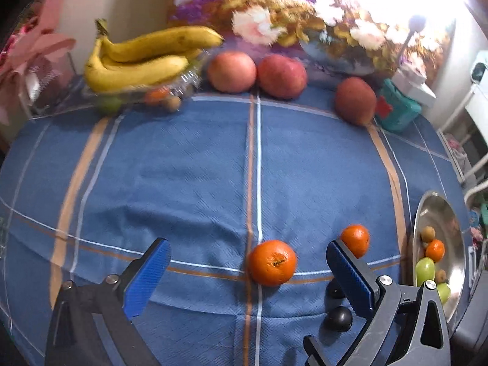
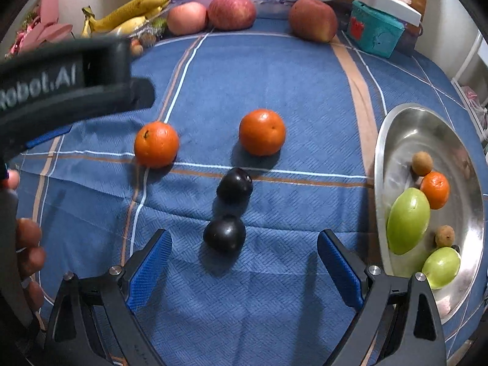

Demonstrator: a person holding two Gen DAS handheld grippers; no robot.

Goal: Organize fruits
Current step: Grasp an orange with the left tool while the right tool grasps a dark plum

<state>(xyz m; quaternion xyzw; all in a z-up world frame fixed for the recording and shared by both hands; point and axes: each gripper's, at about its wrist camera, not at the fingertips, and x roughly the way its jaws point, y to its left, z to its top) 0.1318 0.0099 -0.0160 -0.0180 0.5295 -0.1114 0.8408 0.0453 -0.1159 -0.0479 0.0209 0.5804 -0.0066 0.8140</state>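
Observation:
Two oranges lie on the blue checked cloth: the left orange (image 1: 272,263) (image 2: 156,144) and the right orange (image 1: 355,240) (image 2: 262,132). Two dark plums sit nearer: the far plum (image 2: 235,184) and the near plum (image 2: 224,233) (image 1: 338,319). My left gripper (image 1: 247,254) is open, with the left orange just ahead between its fingers, untouched. My right gripper (image 2: 244,242) is open too, the near plum between its fingertips. A steel bowl (image 2: 405,131) (image 1: 434,207) at the right holds green fruits, a small orange and small brown fruits.
Bananas (image 1: 143,58) lie on a clear plastic box at the back left, with three red apples (image 1: 282,76) along the back edge. A teal box (image 2: 375,30) stands at the back right. The left gripper's body (image 2: 61,85) and a hand (image 2: 27,244) fill the right wrist view's left side.

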